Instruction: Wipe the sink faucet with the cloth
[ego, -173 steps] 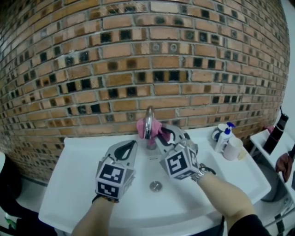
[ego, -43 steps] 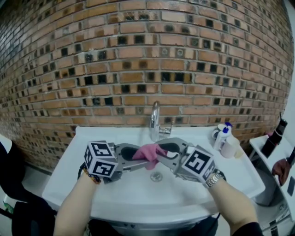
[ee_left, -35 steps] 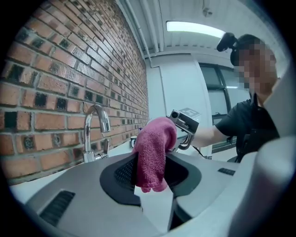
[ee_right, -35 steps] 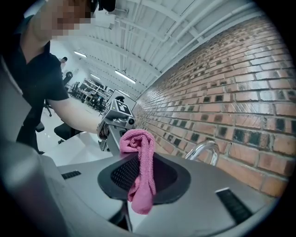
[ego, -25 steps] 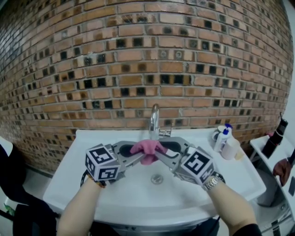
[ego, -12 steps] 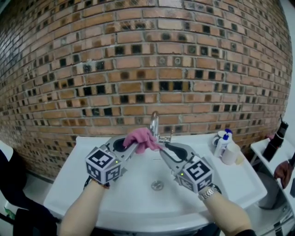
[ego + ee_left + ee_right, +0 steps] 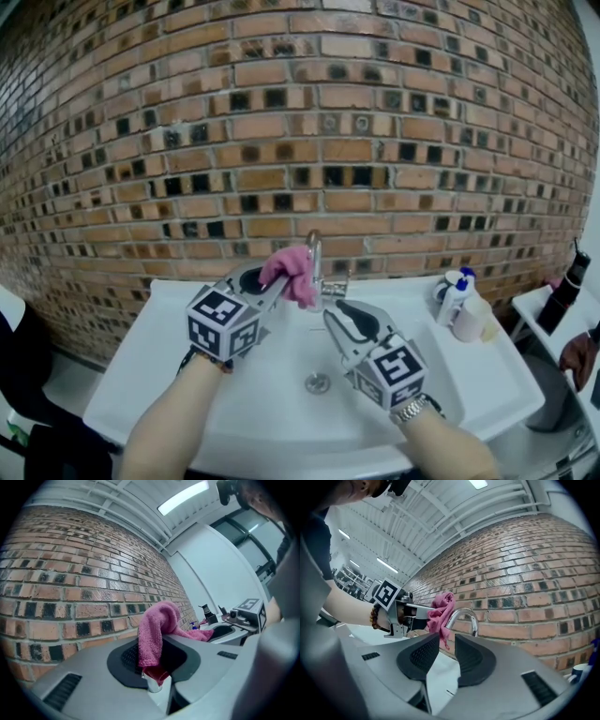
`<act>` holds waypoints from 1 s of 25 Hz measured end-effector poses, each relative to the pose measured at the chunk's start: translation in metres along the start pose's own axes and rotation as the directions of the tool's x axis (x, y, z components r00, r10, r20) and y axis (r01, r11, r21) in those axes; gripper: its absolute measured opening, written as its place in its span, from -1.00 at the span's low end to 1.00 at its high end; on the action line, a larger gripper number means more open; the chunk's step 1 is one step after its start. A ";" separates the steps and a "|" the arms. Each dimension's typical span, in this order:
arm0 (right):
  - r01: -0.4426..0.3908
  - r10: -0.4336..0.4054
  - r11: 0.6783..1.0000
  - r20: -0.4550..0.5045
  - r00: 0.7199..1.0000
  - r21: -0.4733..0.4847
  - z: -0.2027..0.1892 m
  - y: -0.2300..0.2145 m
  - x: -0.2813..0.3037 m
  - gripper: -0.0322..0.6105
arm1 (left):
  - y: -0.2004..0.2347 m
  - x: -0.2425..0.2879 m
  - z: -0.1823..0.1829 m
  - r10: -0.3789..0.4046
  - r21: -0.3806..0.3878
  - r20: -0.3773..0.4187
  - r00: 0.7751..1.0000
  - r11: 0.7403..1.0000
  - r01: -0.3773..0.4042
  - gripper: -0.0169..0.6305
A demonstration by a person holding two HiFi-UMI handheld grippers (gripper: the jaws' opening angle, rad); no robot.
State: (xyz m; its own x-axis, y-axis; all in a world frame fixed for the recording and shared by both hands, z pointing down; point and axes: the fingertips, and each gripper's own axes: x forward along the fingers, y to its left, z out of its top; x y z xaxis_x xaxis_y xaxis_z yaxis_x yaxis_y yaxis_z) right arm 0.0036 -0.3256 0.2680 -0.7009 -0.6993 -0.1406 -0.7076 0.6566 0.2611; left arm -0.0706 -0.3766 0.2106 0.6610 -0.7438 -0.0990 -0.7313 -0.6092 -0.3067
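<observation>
A pink cloth [image 7: 292, 272] hangs bunched from my left gripper [image 7: 278, 284], whose jaws are shut on it. The cloth rests against the left side of the chrome faucet [image 7: 315, 265] at the back of the white sink [image 7: 141, 375]. In the left gripper view the cloth [image 7: 157, 630] fills the jaws and drapes over them. My right gripper [image 7: 339, 317] hovers over the basin, just right of and below the faucet. Its jaws have just been opening and nothing is between them. The right gripper view shows the faucet [image 7: 464, 618] ahead, with the cloth [image 7: 440, 611] and left gripper [image 7: 412, 613] beside it.
A brick wall [image 7: 281, 141] rises right behind the sink. A drain [image 7: 317, 382] sits mid-basin. A soap bottle [image 7: 457, 286] and a cup [image 7: 469, 319] stand on the sink's right rim. A dark bottle [image 7: 565, 281] stands on a side shelf at far right.
Both grippers held the cloth over the basin; now only the left has it. The left rose and carried it to the faucet. The right let go and drew back.
</observation>
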 end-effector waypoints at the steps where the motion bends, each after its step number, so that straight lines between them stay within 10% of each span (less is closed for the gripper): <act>1: -0.001 0.001 1.000 0.000 1.000 0.003 -0.001 0.001 -0.001 -0.54 | 0.001 0.003 0.001 0.002 0.002 0.000 1.000 1.000 -0.002 -0.75; 25: -0.029 0.029 0.998 -0.005 1.000 0.050 -0.001 0.014 -0.003 -0.54 | 0.038 0.057 0.000 0.036 -0.008 -0.010 0.999 0.999 -0.036 -0.76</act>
State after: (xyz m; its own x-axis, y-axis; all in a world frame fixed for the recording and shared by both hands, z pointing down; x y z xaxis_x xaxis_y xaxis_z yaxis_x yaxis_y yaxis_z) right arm -0.0037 -0.3142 0.2729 -0.7206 -0.6813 -0.1282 -0.6907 0.6897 0.2172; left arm -0.0606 -0.4415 0.1931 0.6325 -0.7680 -0.1008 -0.7562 -0.5840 -0.2952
